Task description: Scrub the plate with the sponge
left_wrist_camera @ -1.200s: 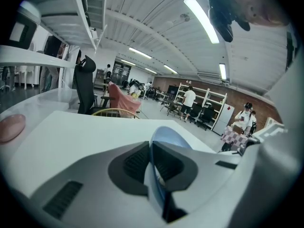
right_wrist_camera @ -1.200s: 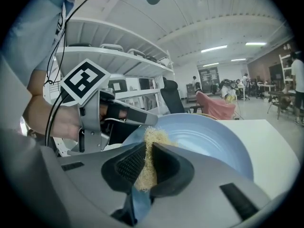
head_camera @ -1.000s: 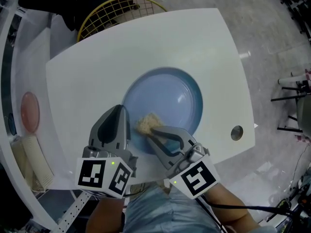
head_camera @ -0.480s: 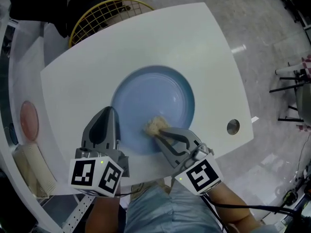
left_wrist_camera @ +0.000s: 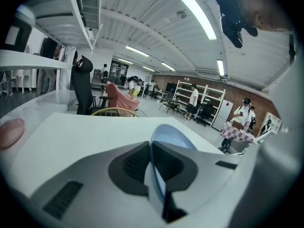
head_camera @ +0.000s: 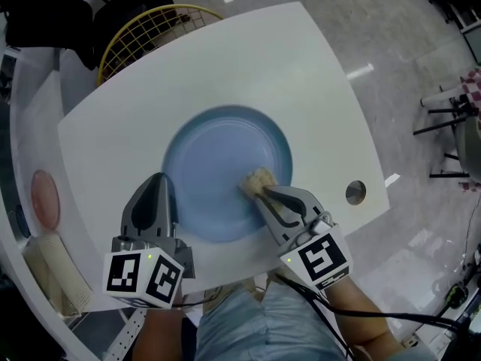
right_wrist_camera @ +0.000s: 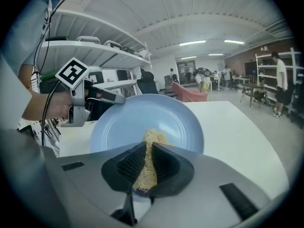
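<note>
We hold the blue plate [head_camera: 222,164] steady with the left gripper [head_camera: 159,179], which is clamped on the plate's left rim. In the left gripper view the thin blue edge runs straight between the two dark pads, with no gap on either side.

The right gripper [head_camera: 264,192] comes in over the plate's near-right side. It is closed on the sponge [head_camera: 258,180], a pale yellow, stringy wad. In the right gripper view the sponge is squeezed flat between the pads and pokes out past the tips. Its free end lies against the inside of the plate, just in from the right rim.

The plate rests near the middle of the white surface [head_camera: 316,89], and apart from the sponge we see nothing on it.

To the right of the plate, near the surface's edge, sits a small round grey disc [head_camera: 355,192]. Beyond the plate, past the far-left corner of the surface, is a yellow wire basket [head_camera: 143,30]. Well to the left of the plate, on a lower ledge, lies a pink dish [head_camera: 45,199].
</note>
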{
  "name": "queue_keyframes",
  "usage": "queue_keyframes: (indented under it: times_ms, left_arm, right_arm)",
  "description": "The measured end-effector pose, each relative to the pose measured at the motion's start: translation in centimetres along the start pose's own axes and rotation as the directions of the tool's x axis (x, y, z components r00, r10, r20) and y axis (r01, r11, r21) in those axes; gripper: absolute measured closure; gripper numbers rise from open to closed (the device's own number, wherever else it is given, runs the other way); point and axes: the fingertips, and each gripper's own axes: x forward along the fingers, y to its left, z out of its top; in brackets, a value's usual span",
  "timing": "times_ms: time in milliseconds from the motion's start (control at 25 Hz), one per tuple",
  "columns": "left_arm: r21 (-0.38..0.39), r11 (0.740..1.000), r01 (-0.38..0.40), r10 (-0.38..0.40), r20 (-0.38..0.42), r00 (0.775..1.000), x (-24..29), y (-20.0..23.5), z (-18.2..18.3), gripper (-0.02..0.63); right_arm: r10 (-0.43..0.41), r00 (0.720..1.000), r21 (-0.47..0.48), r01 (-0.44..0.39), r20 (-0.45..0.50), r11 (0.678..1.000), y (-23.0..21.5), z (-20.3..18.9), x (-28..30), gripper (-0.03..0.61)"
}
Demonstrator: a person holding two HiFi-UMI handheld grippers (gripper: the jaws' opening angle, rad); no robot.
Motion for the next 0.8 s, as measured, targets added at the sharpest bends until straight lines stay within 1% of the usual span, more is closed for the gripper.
queue_keyframes:
  times_ms: [240,480,600,800]
  left_arm:
    - [0.004,1.0,0.015,-0.015,0.0,1.0,0.1,-0.2,0.1,0.584]
    - [0.004,1.0,0.029,-0.029,0.007,1.0,0.2,-0.7,0.3,0.584]
    - [0.004,0.999,0.035,-0.035,0.007,0.999,0.2,-0.9,0.3,0.583]
    - [-0.005,0.999,0.044,-0.044,0.01,0.999,0.2,-1.0,0.4,0.583]
  right_arm:
    - [-0.084,0.996,0.053,0.083,0.011,0.995,-2.7,0.7,0.3,0.532]
    - [-0.147,0.989,0.056,0.145,0.027,0.988,-4.9,1.9,0.9,0.532]
    - [-0.163,0.986,0.051,0.161,0.037,0.986,-5.7,2.8,1.4,0.532]
    - [-0.161,0.985,0.028,0.159,0.057,0.987,-5.9,4.5,2.5,0.532]
